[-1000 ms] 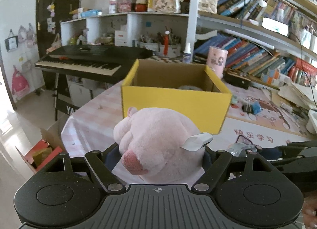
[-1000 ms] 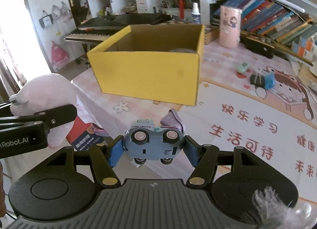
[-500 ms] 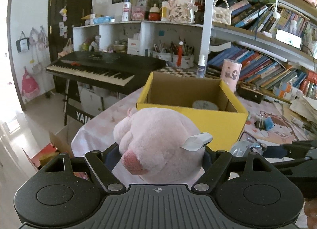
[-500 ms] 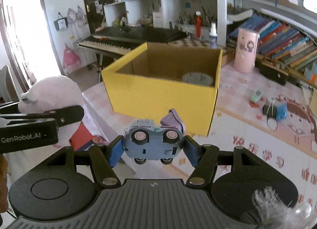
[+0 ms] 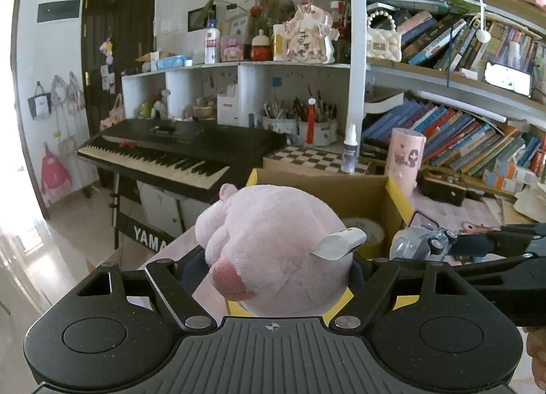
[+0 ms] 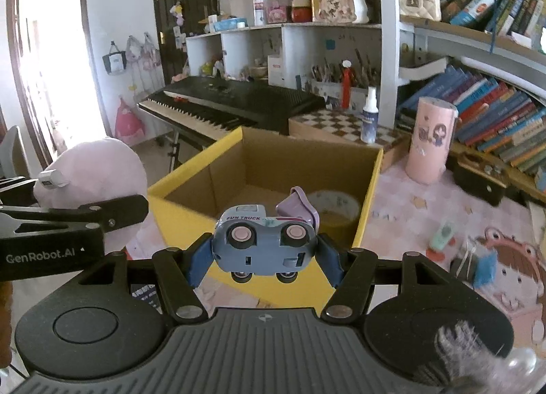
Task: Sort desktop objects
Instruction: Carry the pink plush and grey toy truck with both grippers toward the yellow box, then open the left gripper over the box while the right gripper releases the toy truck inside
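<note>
We held the pink plush toy (image 5: 273, 247) pinched between the fingers of the left gripper (image 5: 269, 264), and the blue toy truck (image 6: 264, 240), lettered "FUN TRUCK", clamped on its side in the right gripper (image 6: 264, 254). Over the last second both loads had risen and travelled toward the yellow cardboard box (image 6: 367, 196). A second ago the box stood well ahead of us with its front wall facing the cameras. Now, in the right wrist view, we looked down past the near rim into its brown interior, with the truck hanging above the near wall. In the left wrist view the plush covered most of the box, leaving only the far wall and the right rim showing.

Neither grasp had shifted during the carry; the plush tag (image 5: 339, 238) still stuck out to the same side. A roll of tape (image 6: 336, 204) already lay on the box floor, toward the right wall. On the pink desk mat (image 6: 426, 216) beyond the box, the pink cylinder (image 6: 431, 141) and other small items remained unsorted.

We judged the transport nearly complete. A little more forward travel should put both toys over the opening, and the release should follow, ideally staggered so the bulky plush would not knock the truck.
</note>
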`<state>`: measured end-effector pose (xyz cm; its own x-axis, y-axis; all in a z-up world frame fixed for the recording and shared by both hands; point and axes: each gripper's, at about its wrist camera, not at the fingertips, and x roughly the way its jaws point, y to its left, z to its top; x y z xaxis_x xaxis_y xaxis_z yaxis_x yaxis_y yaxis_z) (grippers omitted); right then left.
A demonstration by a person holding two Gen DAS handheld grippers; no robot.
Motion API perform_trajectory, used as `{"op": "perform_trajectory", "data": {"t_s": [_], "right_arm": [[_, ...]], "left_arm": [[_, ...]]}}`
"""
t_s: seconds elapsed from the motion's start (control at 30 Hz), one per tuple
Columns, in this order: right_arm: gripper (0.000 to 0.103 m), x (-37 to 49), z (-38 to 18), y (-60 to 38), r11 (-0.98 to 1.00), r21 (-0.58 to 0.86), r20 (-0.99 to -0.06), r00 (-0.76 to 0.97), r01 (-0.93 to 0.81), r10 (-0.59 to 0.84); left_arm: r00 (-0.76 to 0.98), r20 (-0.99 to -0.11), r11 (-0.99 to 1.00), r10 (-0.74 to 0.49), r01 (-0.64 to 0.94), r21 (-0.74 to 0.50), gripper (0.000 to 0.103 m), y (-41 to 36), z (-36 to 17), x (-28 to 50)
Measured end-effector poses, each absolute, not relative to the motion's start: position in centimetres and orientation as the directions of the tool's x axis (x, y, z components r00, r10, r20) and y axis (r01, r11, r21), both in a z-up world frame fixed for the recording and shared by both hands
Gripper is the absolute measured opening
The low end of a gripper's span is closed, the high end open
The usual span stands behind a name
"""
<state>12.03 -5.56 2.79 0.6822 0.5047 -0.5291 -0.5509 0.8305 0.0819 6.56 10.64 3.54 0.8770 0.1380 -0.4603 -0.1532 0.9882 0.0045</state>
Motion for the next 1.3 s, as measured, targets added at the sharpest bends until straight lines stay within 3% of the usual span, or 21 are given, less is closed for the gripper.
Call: {"op": "perform_trajectory", "data": {"t_s": [0.37,0.97,1.3], "right_arm": [[0.062,18.1,2.2,-5.4,0.793,0.053,-0.548,0.646,-0.606,0.531],[0.062,23.3,-0.9,-3.4,0.605,-0.092,-0.663,0.501,-0.791,0.556],[0.062,26.1,-1.6,-2.9,0.528,0.001,-0.715,0.368,-0.849,0.595]], "left_arm": [[0.866,-0.468,0.983,0.174,-0.18,0.031,0.081,10.0,3.6,12.4],[0.764,-0.624,0.986,0.164,-0.153,0.071,0.081,8.6,0.2,19.1],[0.703,-0.692,0.979,0.164,-0.2,0.029,0.081,9.3,-1.0,20.2]]}}
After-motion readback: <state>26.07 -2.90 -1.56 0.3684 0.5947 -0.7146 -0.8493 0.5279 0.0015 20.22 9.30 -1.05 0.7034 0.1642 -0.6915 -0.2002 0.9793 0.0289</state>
